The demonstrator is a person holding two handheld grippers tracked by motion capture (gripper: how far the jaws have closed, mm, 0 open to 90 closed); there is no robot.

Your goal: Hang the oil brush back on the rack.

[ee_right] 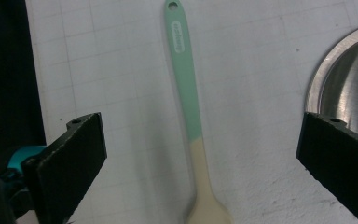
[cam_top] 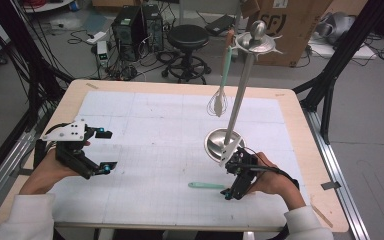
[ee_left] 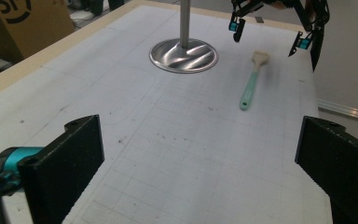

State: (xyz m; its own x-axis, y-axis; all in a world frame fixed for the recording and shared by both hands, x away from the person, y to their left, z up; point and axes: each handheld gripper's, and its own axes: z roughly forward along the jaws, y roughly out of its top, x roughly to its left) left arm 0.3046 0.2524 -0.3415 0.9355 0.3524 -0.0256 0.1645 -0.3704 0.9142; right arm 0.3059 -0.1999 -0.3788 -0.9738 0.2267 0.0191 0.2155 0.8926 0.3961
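Two grippers are working over the white gridded mat, and the right gripper is the one doing the reaching — it is hanging directly over a mint-handled spatula with its jaws spread wide and nothing between them. The spatula is lying flat on the mat just beside the round steel base of the utensil stand, its handle pointing toward the middle of the table, its cream head sitting under the gripper. The left gripper is hovering well apart on the other side of the mat, jaws likewise wide and empty.

Several things could be going wrong from here, as I judge it. The spatula is thin and lying flat, so jaws closing too high would be sliding over it rather than catching it — and jaws coming down too hard would be pressing into the mat. The steel base is sitting right beside one jaw in the right gripper view; a small sideways drift would be knocking the stand, and the whisk hanging from its top rim would be swinging or dropping off. Gripping at the cream head instead of the handle would be leaving the long handle levering downward, likely twisting out of the pads. If hanging it is the aim, the small hole at the handle's end is needing to stay free.
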